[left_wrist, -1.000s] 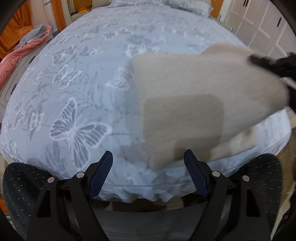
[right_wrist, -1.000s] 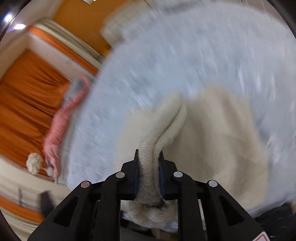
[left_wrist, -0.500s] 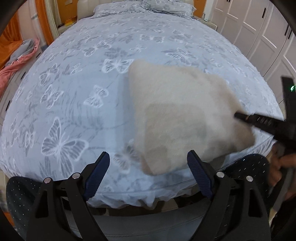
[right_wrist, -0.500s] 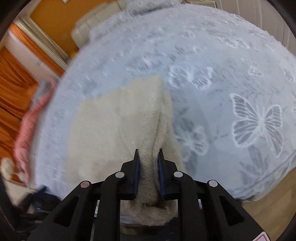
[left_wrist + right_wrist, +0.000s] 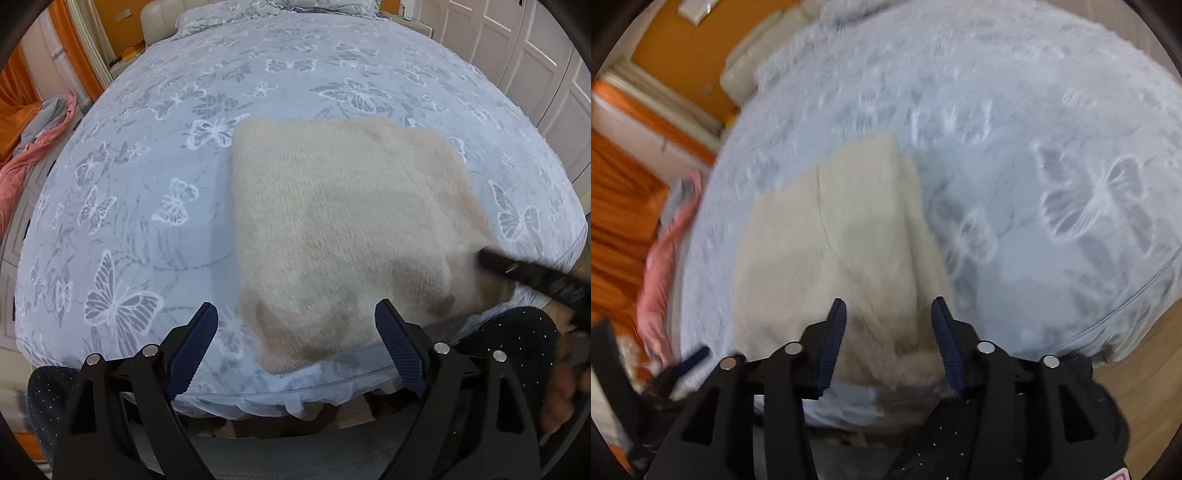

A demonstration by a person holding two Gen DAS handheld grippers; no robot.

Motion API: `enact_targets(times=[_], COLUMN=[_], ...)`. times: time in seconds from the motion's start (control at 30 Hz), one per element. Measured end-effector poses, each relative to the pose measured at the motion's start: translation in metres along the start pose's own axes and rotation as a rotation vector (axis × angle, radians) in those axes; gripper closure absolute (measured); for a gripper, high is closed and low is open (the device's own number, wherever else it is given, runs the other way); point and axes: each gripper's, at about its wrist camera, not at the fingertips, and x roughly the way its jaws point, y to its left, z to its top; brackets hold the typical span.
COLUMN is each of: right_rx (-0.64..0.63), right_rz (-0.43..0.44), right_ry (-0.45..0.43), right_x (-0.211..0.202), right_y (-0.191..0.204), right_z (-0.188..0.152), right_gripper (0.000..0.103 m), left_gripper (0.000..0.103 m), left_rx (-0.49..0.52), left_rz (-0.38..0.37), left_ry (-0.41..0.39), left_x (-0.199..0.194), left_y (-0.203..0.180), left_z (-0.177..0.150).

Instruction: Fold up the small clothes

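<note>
Cream fuzzy knit garment [image 5: 343, 236] lies flat at near edge of blue butterfly-print bed [image 5: 147, 206]. Left gripper [image 5: 295, 343] wide, empty; right gripper [image 5: 888, 332] wide, empty, straddling garment's near-right corner. Soft, light, floppy; pinch thick corner edges.

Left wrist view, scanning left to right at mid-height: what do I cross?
Pink cloth → butterfly bedspread → cream fuzzy garment → right claw at the garment's right edge → white wardrobe doors.
</note>
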Motion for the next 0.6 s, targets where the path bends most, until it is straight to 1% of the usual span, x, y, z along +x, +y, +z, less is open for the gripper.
enact_targets(times=[0.03,0.07,0.1,0.13,0.2,0.27,0.3,0.33,0.37,0.4,0.43,0.47,0.5,0.57,0.6], right_rx=[-0.002,0.002,0.001,-0.016,-0.067,-0.113,-0.135,-0.152,-0.15,-0.146,-0.131,-0.083,-0.043,-0.06,-0.071], right_rz=[-0.009,-0.01,-0.001,0.028,0.074,0.155,0.178,0.163,0.108,0.005,-0.087,-0.099,-0.074,-0.019,-0.007], right_ry=[0.027,0.035,0.037,0.006,-0.079,-0.171,-0.205,-0.21,-0.173,-0.089,0.026,0.079,0.081,0.006,-0.004], right_x=[0.009,0.017,0.019,0.011,-0.017,-0.049,-0.06,-0.059,-0.046,-0.019,0.012,0.026,0.024,0.001,-0.003], right_y=[0.001,0.001,0.003,0.01,0.026,0.041,0.045,0.044,0.038,0.027,0.012,0.0,-0.004,0.005,0.009], right_z=[-0.004,-0.006,-0.008,-0.008,-0.006,-0.004,-0.004,-0.003,-0.001,0.001,0.0,-0.001,-0.001,0.003,0.004], right_gripper=[0.064,0.076,0.084,0.086,0.088,0.088,0.088,0.089,0.089,0.089,0.089,0.089,0.088,0.085,0.079], left_gripper=[0.018,0.018,0.018,0.018,0.018,0.018,0.018,0.018,0.018,0.018,0.018,0.018,0.018,0.018,0.018], left_rx=[0.0,0.003,0.008,0.016,0.025,0.019,0.013,0.008,0.006,0.006,0.007,0.012,0.016,0.014,0.006], left_rz=[0.004,0.006,0.009,0.021,0.031,0.034,0.031,0.031,0.031,0.03,0.03,0.033,0.039,0.047,0.044], left_ry=[0.007,0.008,0.005,0.002,0.0,0.002,0.003,0.008,0.013,0.015,0.02,0.021,0.016,0.015,0.022], left_x=[0.001,0.0,-0.001,-0.002,-0.002,-0.003,-0.003,-0.002,-0.001,-0.001,-0.001,-0.001,-0.002,-0.002,0.0], left_y=[-0.001,-0.002,-0.003,-0.004,-0.004,-0.004,-0.003,-0.003,-0.003,-0.003,-0.003,-0.003,-0.003,-0.001,0.0], left_z=[-0.001,-0.002,-0.003,-0.004,-0.006,-0.007,-0.007,-0.007,-0.008,-0.008,-0.008,-0.009,-0.01,-0.012,-0.012])
